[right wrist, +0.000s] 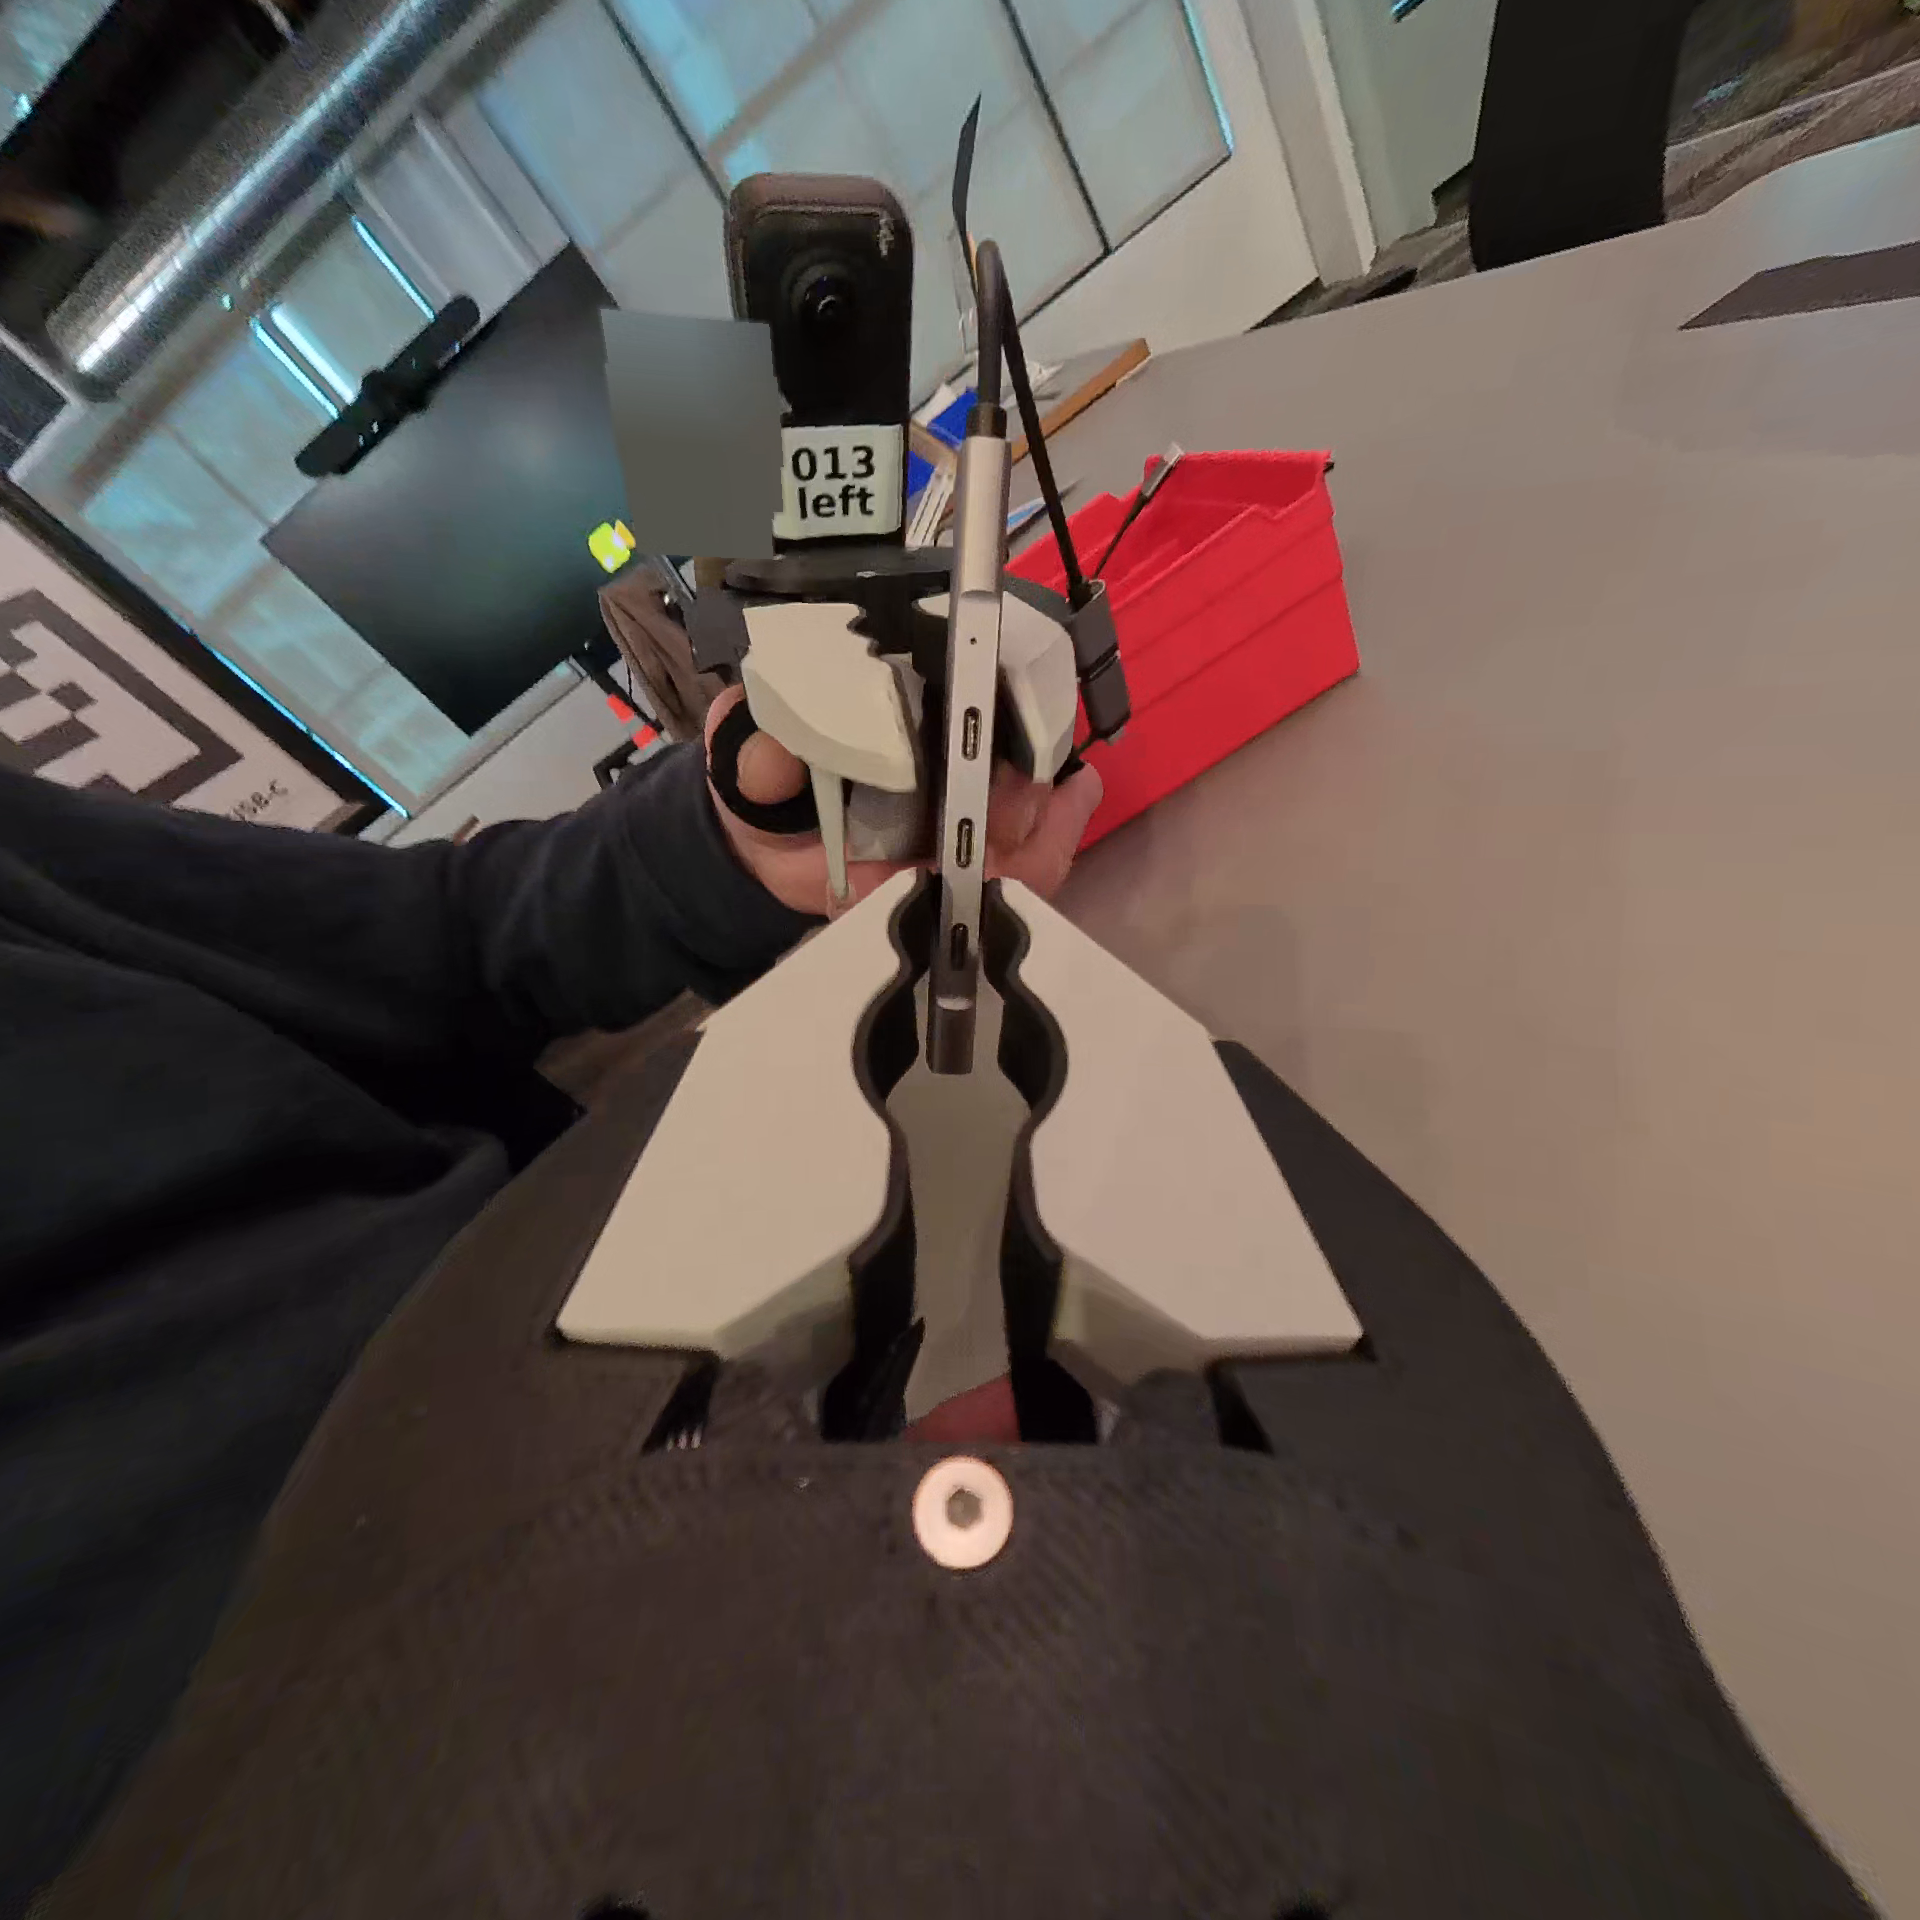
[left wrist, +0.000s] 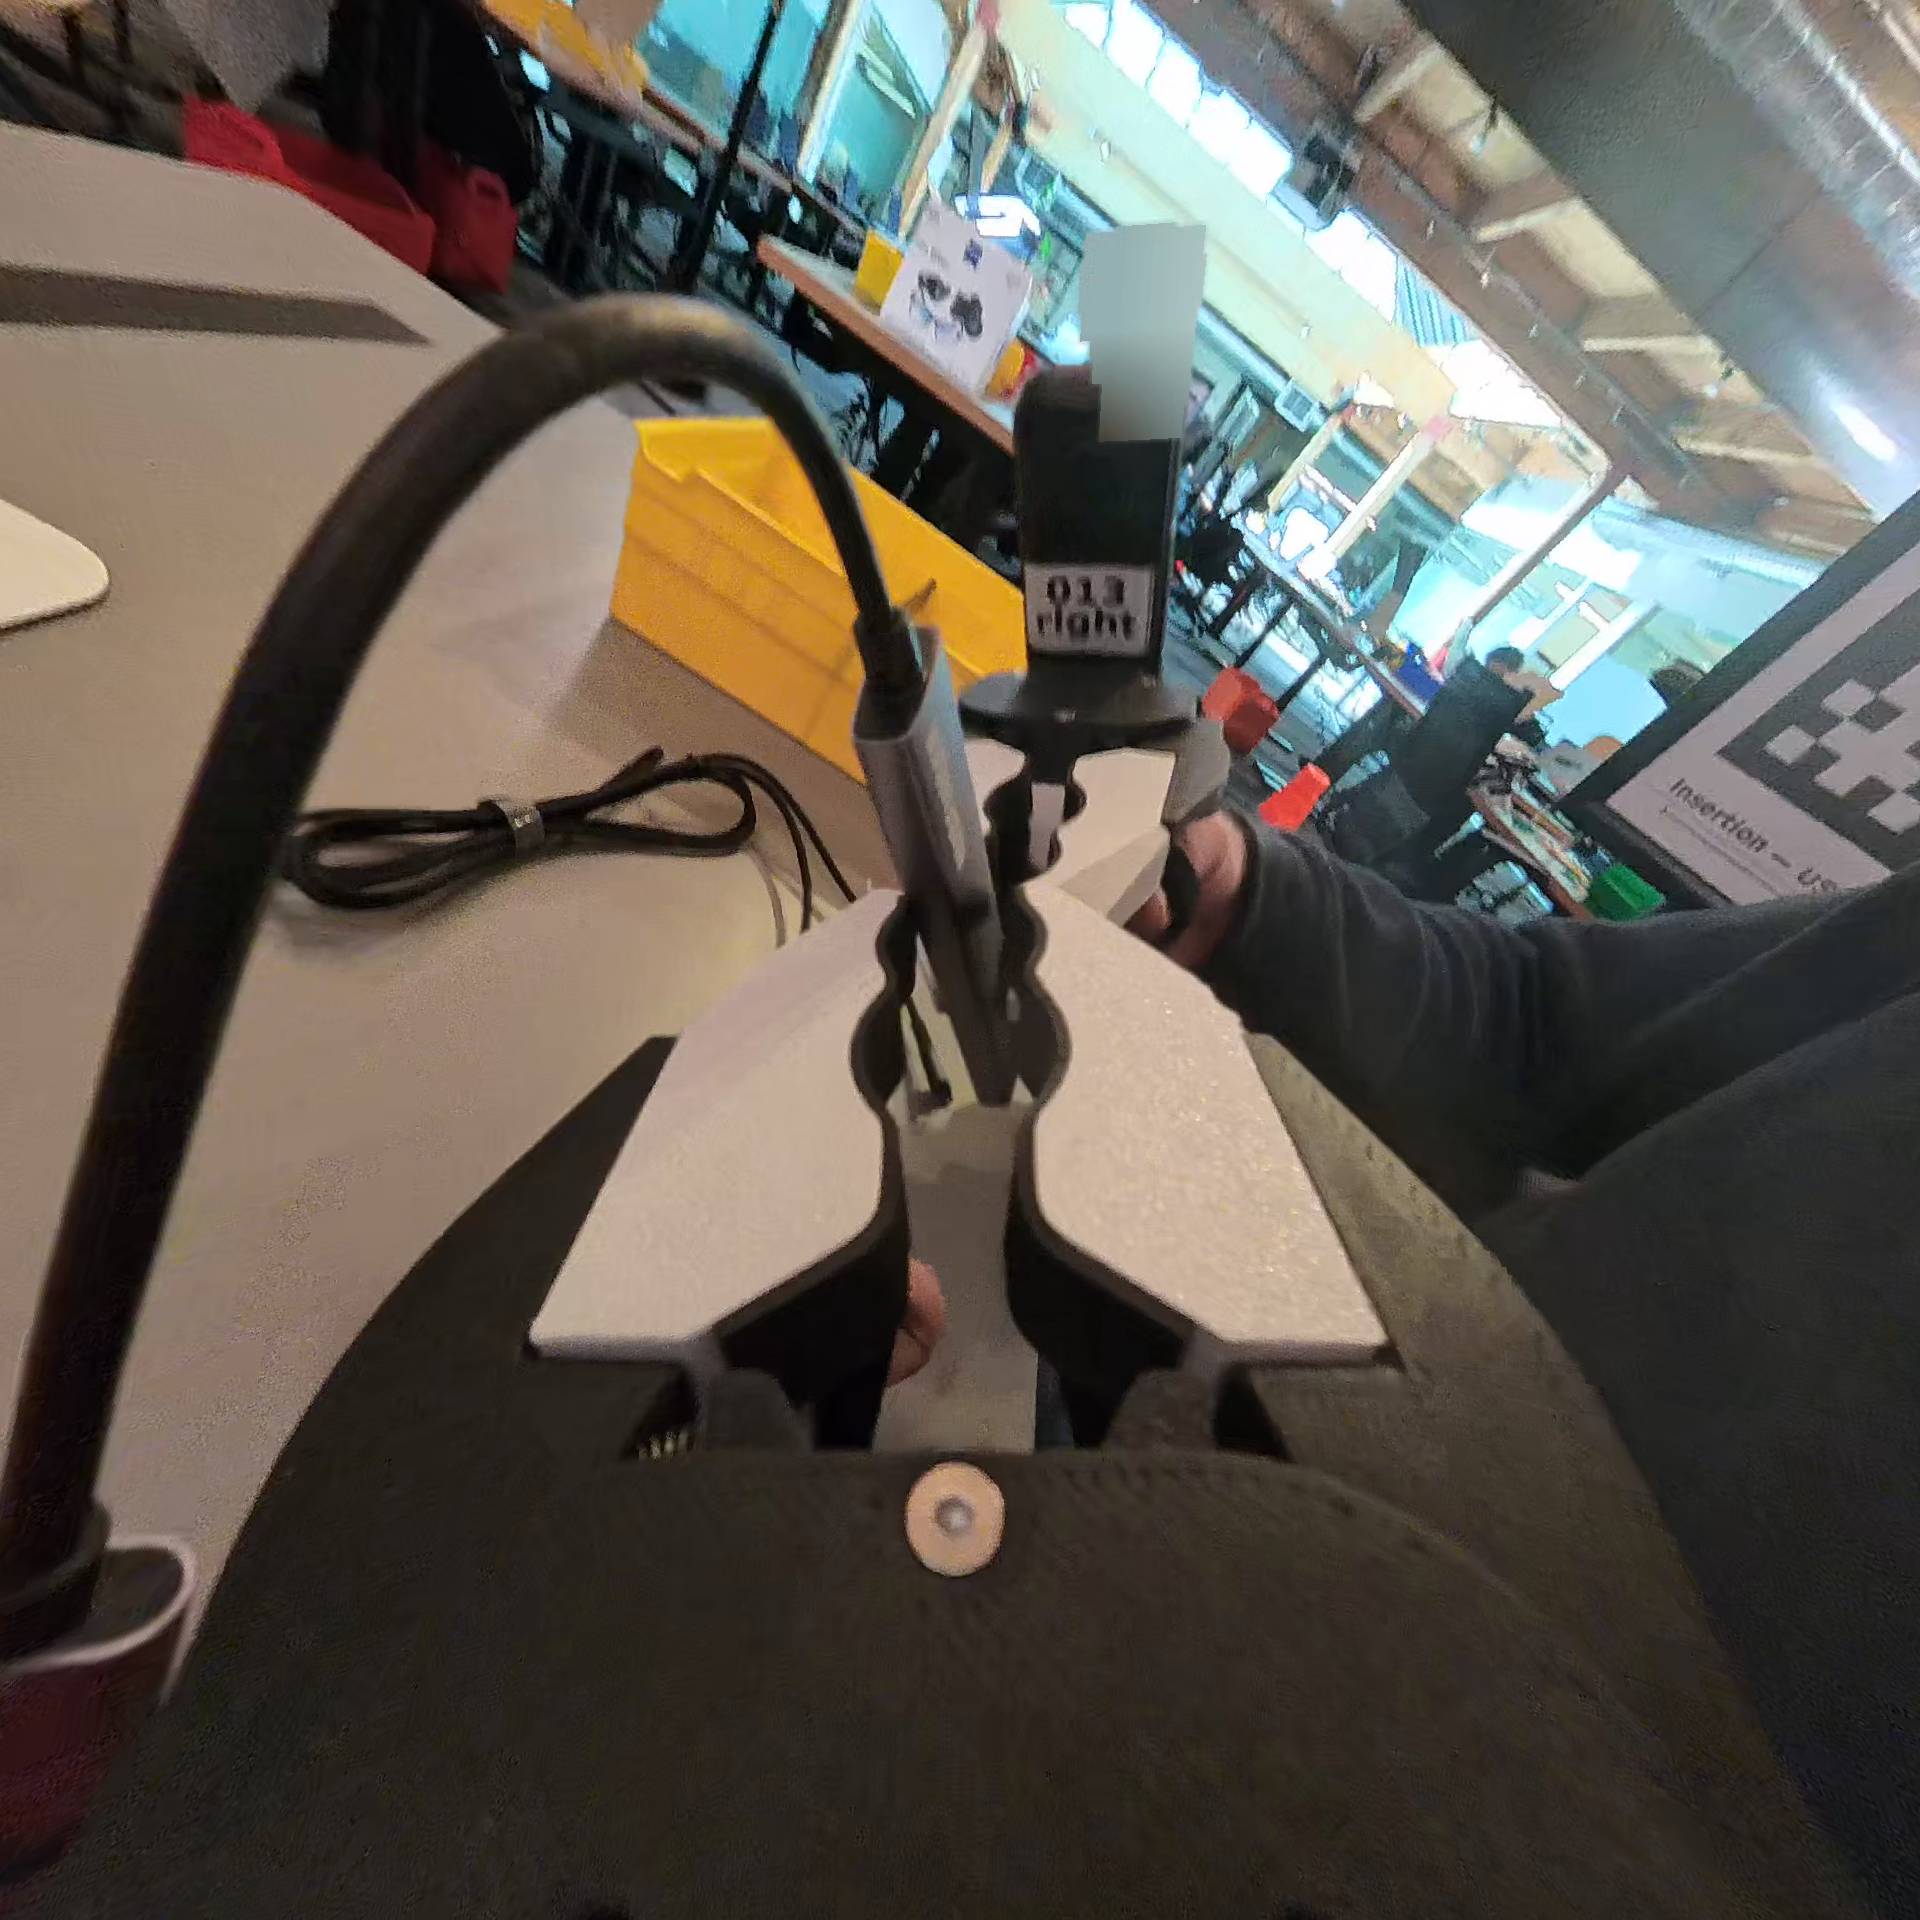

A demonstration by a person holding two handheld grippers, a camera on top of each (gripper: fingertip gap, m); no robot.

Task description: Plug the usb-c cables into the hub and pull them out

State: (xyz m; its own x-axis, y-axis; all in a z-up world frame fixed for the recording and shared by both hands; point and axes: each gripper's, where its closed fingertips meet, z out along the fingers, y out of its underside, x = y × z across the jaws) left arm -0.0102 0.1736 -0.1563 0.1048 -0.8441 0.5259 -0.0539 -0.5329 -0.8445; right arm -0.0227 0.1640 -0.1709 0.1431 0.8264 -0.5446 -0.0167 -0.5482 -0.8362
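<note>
My left gripper (left wrist: 956, 914) is shut on a slim grey hub (left wrist: 925, 769) and holds it upright above the table. The hub's thick black lead (left wrist: 260, 727) arcs left and down past the camera. In the right wrist view the hub (right wrist: 977, 582) shows its edge with three USB-C ports, held by the left gripper (right wrist: 935, 707). My right gripper (right wrist: 956, 894) is shut around a dark USB-C plug (right wrist: 951, 1029) that sits against the hub's lower end. I cannot tell how deep the plug is. The right gripper (left wrist: 1044, 831) faces me in the left wrist view.
A coiled black cable (left wrist: 520, 831) lies on the grey table (left wrist: 312, 1091). A yellow bin (left wrist: 748, 582) stands behind it. A red bin (right wrist: 1226, 603) stands on the table (right wrist: 1558, 935) behind the left gripper. Dark sleeves flank both views. The grippers are tip to tip, or close to it.
</note>
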